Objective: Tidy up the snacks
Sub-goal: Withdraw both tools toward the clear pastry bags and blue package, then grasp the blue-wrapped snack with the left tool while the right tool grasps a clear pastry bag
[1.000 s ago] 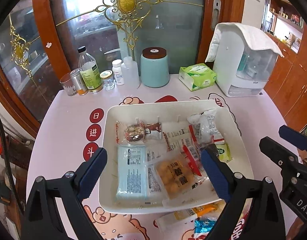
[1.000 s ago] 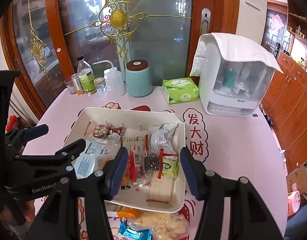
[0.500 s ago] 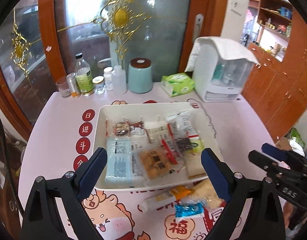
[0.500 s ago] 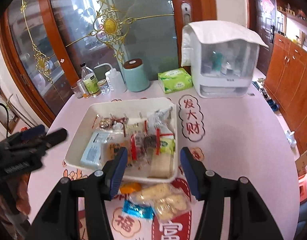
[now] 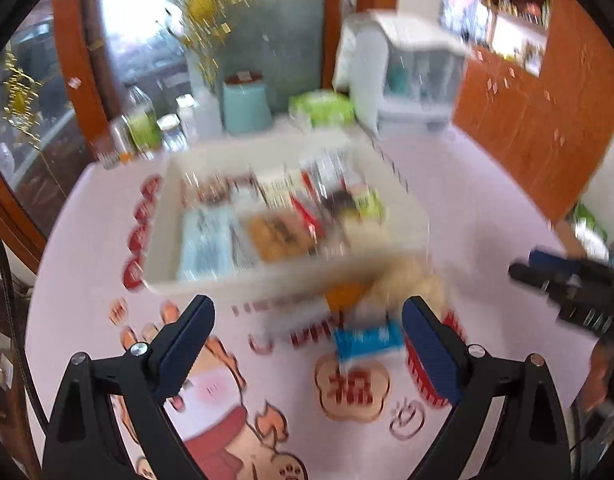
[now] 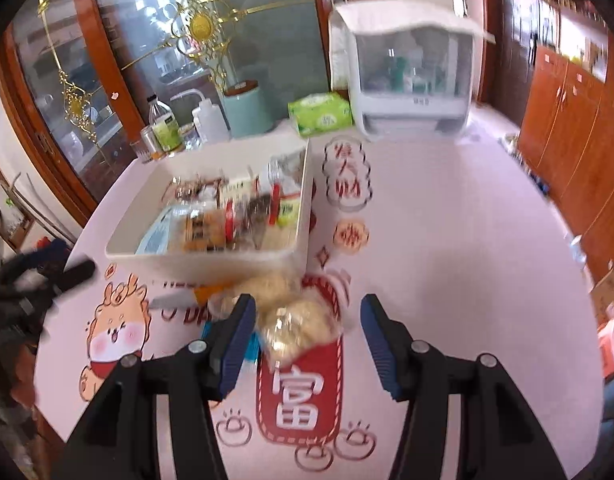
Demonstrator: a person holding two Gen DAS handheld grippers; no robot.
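**Both claws pulled back from tray, loose snacks now in front**

You've backed both grippers off the white tray [image 6: 211,258] versus a second ago; view is wider and motion-blurred. Your left gripper [image 5: 307,344] is spread wide, holding nothing. Your right gripper [image 6: 307,336] is also spread, empty, with the clear bag of pale biscuits [image 6: 303,324] lying between its fingers, in front of the tray's near wall. Just beside that bag, on the tray's near side: a blue packet [image 5: 367,340] and an orange-ended stick pack [image 5: 343,294]. The tray already holds a row of packets. Judgement: sorting is mostly done, these leftovers come next, likely the biscuit bag.

Surface: pink printed tablecloth [image 6: 447,240] with red characters and cartoon dog. Behind the tray: teal canister [image 6: 247,110], green tissue pack [image 6: 321,114], bottles, a white covered appliance [image 6: 411,76]. Wooden cabinets and a glass door lie beyond.
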